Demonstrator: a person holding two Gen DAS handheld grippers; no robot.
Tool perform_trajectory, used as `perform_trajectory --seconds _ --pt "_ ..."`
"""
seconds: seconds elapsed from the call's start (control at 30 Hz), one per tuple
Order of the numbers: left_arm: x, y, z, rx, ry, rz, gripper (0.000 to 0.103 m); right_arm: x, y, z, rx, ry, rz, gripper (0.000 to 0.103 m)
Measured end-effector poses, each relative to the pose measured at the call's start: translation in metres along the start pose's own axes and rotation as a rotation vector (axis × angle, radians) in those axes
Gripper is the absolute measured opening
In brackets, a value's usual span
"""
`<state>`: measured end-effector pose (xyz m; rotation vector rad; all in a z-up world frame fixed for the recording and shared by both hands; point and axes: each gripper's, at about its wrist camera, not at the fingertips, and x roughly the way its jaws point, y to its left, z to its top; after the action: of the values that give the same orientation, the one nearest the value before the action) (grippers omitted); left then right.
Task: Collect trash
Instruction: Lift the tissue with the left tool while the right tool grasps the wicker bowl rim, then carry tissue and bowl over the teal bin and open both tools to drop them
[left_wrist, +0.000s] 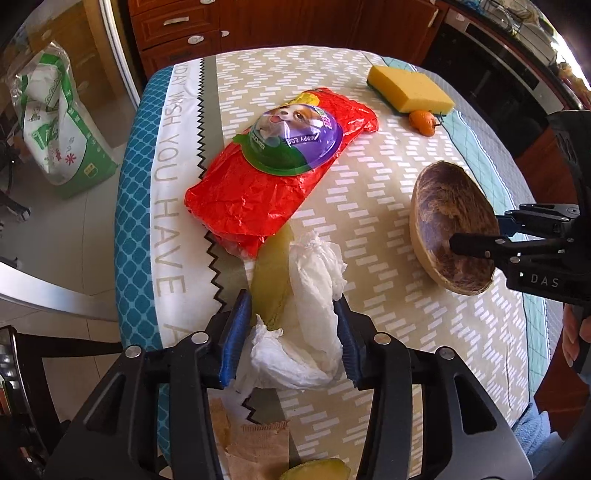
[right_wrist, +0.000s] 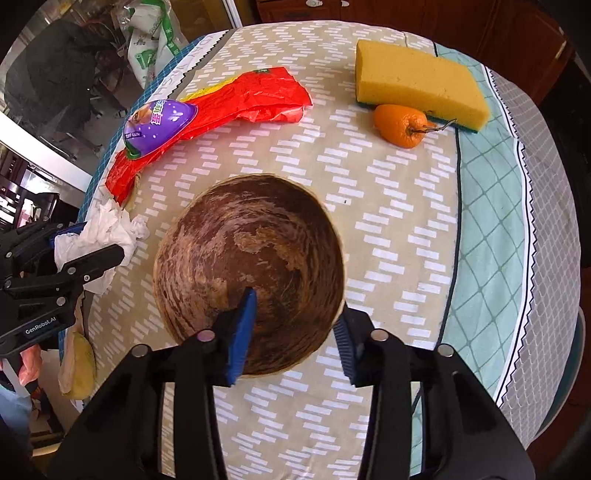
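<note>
Straddling a crumpled white tissue, the left gripper has its blue pads at each side of the wad; whether they press it I cannot tell. Soft and nearly weightless, the tissue should squash flat, so a pinch across its thick near lump seems safest. Beneath it lies a pale yellow peel, limp and probably slippery. To the right, the right gripper sits half-closed astride the near rim of a brown coconut shell, one pad inside, one outside; stiff and curved, it could tip if lifted by one edge. Beyond lie a red wrapper, likely crackly and light, a sponge and a small orange. The table's left edge is near; the middle is open.
</note>
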<state>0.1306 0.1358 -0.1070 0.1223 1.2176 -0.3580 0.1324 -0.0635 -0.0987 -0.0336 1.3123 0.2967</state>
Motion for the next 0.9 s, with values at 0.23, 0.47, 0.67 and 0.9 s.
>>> perform_trajectory --seconds 0.23,0.47,0.67,0.9 --pt "-0.007 -0.023 -0.003 0.024 -0.006 0.035 0.017 -0.027 -0.012 -0.008 0.015 -0.068 0.035 0.008" --pt "-0.027 -0.07 0.002 0.076 -0.043 -0.009 0.016 -0.065 -0.047 -0.032 0.054 -0.165 -0.024 0.007" --pt "-0.041 -0.122 0.015 0.14 -0.078 -0.058 0.016 -0.1 -0.097 -0.055 0.126 -0.24 -0.056 0.007" --pt "-0.042 -0.186 0.027 0.215 -0.086 -0.11 0.016 -0.132 -0.158 -0.087 0.218 -0.29 -0.083 0.007"
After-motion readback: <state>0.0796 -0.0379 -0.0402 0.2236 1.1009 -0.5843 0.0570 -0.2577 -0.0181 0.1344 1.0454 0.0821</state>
